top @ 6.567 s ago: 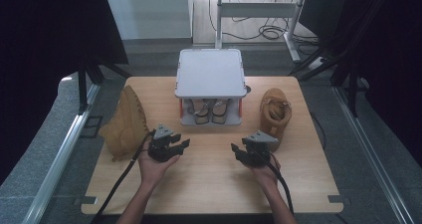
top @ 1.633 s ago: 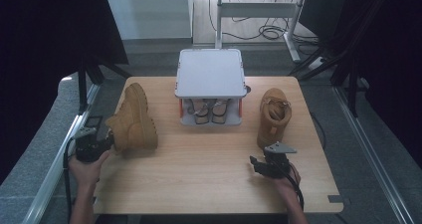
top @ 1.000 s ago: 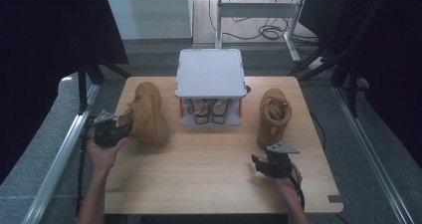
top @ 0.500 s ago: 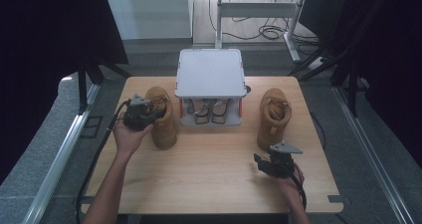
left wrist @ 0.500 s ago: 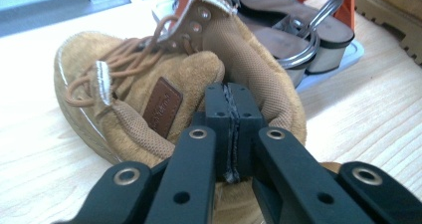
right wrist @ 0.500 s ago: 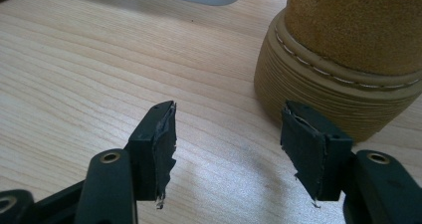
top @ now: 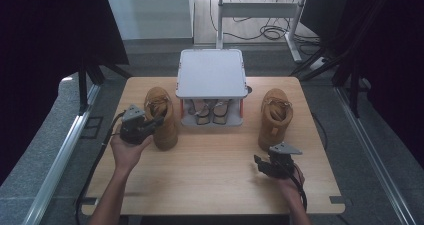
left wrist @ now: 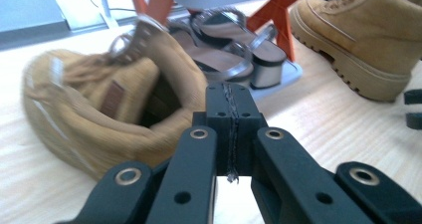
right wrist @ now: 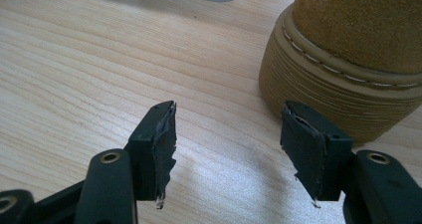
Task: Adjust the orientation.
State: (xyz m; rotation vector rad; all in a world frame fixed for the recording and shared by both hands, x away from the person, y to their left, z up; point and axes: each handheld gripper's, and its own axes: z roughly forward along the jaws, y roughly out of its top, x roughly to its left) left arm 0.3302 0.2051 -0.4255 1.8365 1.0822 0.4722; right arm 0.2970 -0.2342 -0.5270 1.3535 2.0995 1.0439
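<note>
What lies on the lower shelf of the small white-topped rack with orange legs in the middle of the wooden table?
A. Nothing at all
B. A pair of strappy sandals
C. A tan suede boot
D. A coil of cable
B: the left claw's view shows a pair of strappy sandals under the small white-topped rack with orange legs, while both tan suede boots stand on the table beside it.

I count two tan boots on my table: one boot (top: 161,117) at nine o'clock of the rack, the other boot (top: 275,117) at three o'clock. One white shoe rack (top: 211,74) sits at twelve, with two sandals (top: 211,112) underneath. I hold two grippers.
</note>
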